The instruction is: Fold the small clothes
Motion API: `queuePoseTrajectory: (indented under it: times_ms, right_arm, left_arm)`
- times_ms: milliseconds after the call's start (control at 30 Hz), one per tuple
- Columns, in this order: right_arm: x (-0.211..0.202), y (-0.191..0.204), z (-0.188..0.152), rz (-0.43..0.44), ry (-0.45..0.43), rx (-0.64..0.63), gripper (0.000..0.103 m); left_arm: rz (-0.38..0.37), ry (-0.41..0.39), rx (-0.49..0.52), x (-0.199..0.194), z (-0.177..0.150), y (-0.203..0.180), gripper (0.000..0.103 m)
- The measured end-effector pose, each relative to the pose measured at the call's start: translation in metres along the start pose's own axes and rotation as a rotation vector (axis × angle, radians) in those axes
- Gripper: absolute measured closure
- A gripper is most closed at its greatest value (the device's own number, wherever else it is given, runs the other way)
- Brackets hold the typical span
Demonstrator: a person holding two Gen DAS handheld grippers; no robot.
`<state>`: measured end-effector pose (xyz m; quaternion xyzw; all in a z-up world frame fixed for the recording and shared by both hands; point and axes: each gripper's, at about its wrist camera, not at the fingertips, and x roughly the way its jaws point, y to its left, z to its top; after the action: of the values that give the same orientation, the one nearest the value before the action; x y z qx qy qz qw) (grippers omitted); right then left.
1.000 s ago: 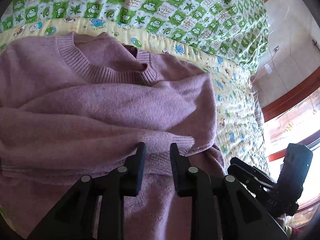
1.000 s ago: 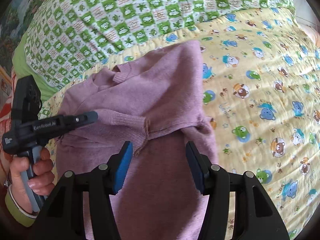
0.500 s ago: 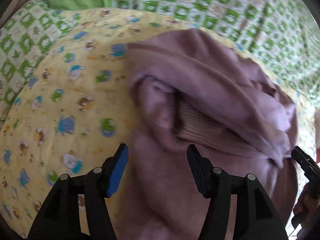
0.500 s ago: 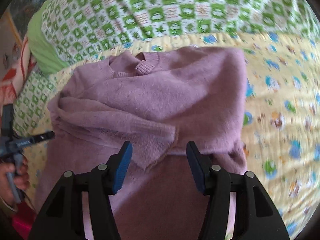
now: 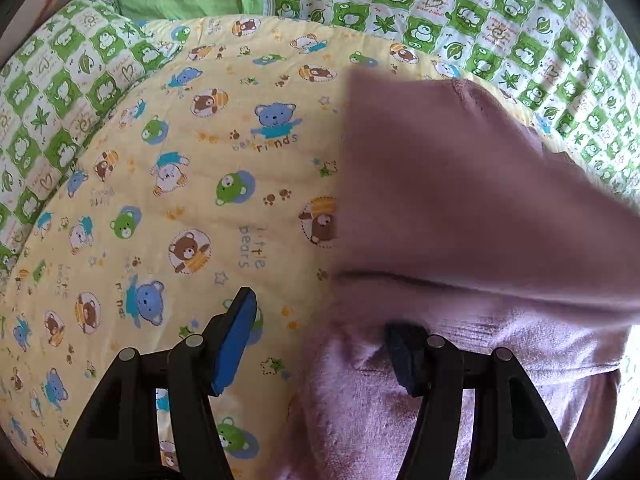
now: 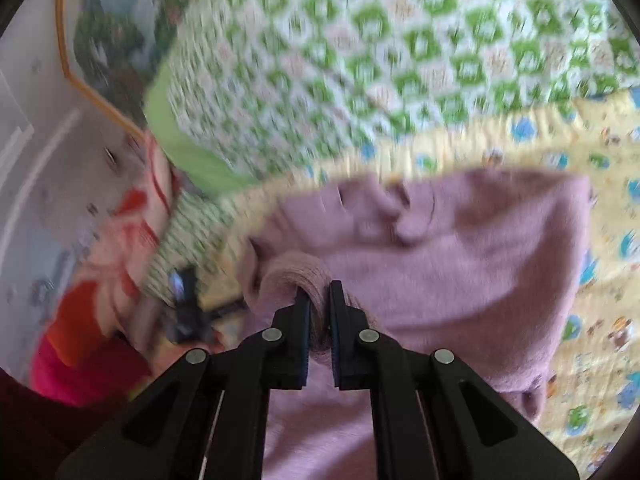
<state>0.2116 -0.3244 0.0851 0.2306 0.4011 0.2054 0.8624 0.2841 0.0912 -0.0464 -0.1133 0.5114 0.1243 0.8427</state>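
Sweater [image 6: 460,264], mauve knit, on bear quilt [image 5: 168,200]: fold clenched in right gripper [image 6: 319,300]; left gripper [image 5: 320,340] released at sweater's edge; carry fold across level, avoid bunching.

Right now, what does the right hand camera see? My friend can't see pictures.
The right tongs are pinched shut on a fold of a fuzzy purple sweater. The sweater lies on a yellow blanket with little cartoon bears, and a green checked quilt lies behind it. The picture is blurry.
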Motion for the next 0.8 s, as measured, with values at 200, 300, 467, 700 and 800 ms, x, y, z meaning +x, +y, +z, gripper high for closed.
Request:
queuePoseTrajectory:
  times_ms: [200,300,467,700,800]
  right_arm:
    - [-0.003,-0.069,0.014,-0.287,0.156,0.136,0.098]
    - [0.012,-0.092,0.000,-0.380,0.232,0.160,0.103]
    - [0.020,-0.084,-0.008,-0.425,0.214,0.076,0.103]
    - [0.034,-0.050,-0.031,-0.433,0.238,-0.138,0.075]
    - [0.040,-0.049,-0.042,-0.475,0.240,-0.198,0.043]
  left_arm:
    - [0.011,0.000,-0.025,0.004,-0.003,0.000,0.043]
    - [-0.014,-0.001,-0.059,0.001,-0.003,0.010,0.043]
    - [-0.015,0.004,-0.028,0.000,-0.006,0.007,0.043]
    - [-0.023,0.017,-0.015,-0.005,-0.018,0.016,0.041]
    - [-0.016,0.024,-0.017,-0.005,-0.021,0.018,0.041]
